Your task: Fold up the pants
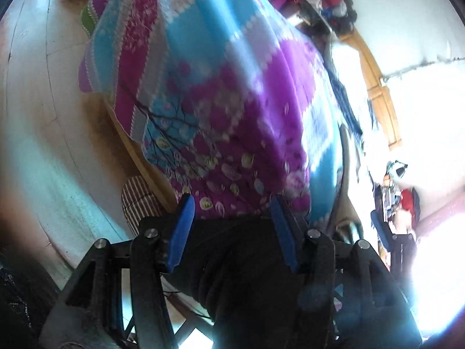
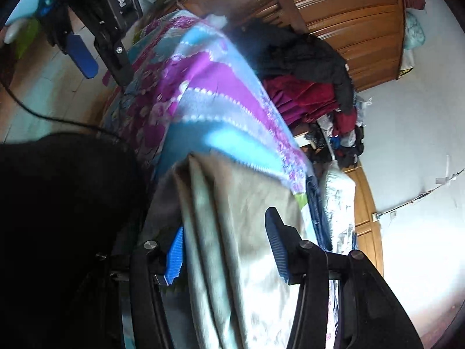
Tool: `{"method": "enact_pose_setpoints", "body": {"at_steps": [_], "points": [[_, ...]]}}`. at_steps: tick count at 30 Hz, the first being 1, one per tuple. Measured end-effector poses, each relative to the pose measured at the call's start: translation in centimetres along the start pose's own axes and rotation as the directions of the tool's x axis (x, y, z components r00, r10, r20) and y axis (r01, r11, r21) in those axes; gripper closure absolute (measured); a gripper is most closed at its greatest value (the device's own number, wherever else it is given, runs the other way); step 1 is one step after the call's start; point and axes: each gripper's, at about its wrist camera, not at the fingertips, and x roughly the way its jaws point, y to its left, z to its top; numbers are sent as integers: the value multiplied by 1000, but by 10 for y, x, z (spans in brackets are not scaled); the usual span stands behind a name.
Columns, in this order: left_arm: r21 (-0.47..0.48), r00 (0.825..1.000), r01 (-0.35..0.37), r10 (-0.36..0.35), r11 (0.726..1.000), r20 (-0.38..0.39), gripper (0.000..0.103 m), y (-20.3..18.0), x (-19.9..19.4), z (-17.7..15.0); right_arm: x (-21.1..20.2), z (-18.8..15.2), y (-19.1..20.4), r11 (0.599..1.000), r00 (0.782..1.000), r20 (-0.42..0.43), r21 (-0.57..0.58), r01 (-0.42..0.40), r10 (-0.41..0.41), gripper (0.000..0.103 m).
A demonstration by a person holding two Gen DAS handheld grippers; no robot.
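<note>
Grey-beige pants [image 2: 232, 232] lie in long folds on the near end of a bed, blurred in the right wrist view. My right gripper [image 2: 223, 250] is open, its blue pads [image 2: 174, 256] wide apart on either side of the cloth. My left gripper [image 1: 232, 221] is open too, above the bed's near edge. Dark black cloth [image 1: 238, 261] fills the gap between and below its pads; whether it touches them is unclear. In the right wrist view the left gripper [image 2: 96, 55] hangs at the top left with no cloth on it.
A pink, purple and blue patterned blanket [image 1: 221, 87] covers the bed. Dark and red clothes [image 2: 305, 67] are piled at its far end before a wooden wardrobe [image 2: 348, 14]. A black mass [image 2: 58, 203] fills the left. Pale floor tiles [image 1: 37, 116] and a striped slipper [image 1: 139, 200] lie beside the bed.
</note>
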Motion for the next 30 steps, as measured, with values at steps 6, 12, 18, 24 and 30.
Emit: {"method": "enact_pose_setpoints", "body": {"at_steps": [6, 12, 18, 24, 30], "points": [[-8, 998, 28, -27, 1000, 51, 47, -7, -10, 5, 13, 20, -14, 998, 999, -1, 50, -42, 42, 83], [69, 991, 134, -134, 989, 1, 41, -42, 0, 21, -6, 10, -52, 981, 996, 46, 177, -80, 73, 92], [452, 947, 295, -194, 842, -257, 40, -170, 65, 85, -25, -3, -80, 967, 997, 64, 247, -66, 51, 92], [542, 885, 354, -86, 762, -457, 41, -247, 172, 129, -39, -12, -101, 950, 996, 64, 303, -74, 57, 92], [559, 825, 412, -33, 720, -565, 78, -266, 221, 128, -45, -29, -137, 891, 995, 53, 442, -104, 90, 92]]}}
